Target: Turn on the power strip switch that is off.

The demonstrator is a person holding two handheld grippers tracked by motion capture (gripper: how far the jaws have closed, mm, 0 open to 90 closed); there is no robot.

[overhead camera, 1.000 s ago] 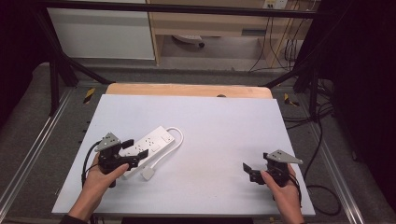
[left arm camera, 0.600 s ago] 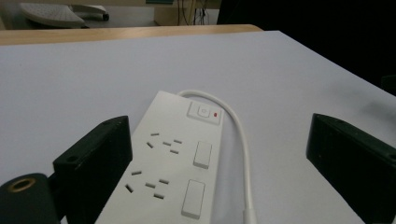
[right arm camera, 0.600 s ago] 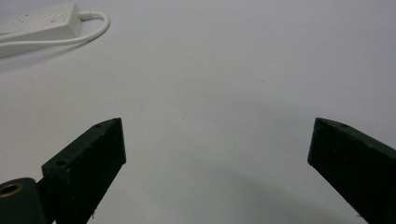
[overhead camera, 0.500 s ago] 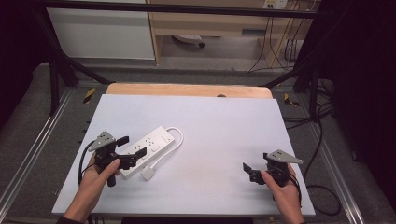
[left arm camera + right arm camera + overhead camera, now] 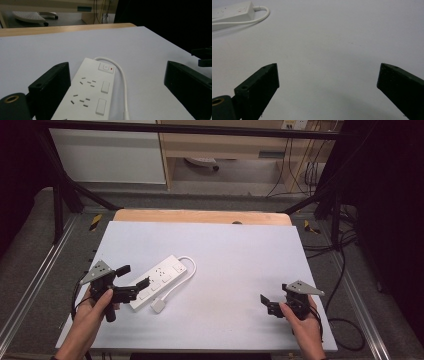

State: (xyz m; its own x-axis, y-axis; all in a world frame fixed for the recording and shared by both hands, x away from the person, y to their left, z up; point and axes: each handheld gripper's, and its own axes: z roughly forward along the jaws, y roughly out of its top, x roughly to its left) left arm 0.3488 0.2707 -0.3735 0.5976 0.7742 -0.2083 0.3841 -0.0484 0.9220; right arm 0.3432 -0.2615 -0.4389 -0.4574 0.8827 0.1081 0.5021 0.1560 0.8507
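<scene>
I had my left tool open at the power strip, my right tool idle.

My left tool (image 5: 131,281), lower left of the high view, had just been opening; its jaws stood wide and pressed on nothing, with the near end of the white plastic rectangular power strip (image 5: 158,281) between them, so I judged it loose on the pale grey bench (image 5: 240,255). The strip lay flat and diagonal, left of centre, its white cable (image 5: 186,272) looping round its far end and back to one white plug (image 5: 158,306) beside it. My right tool (image 5: 266,303), lower right, was open over bare bench, well apart. I counted one strip, three switches (image 5: 102,96), two tools.
</scene>
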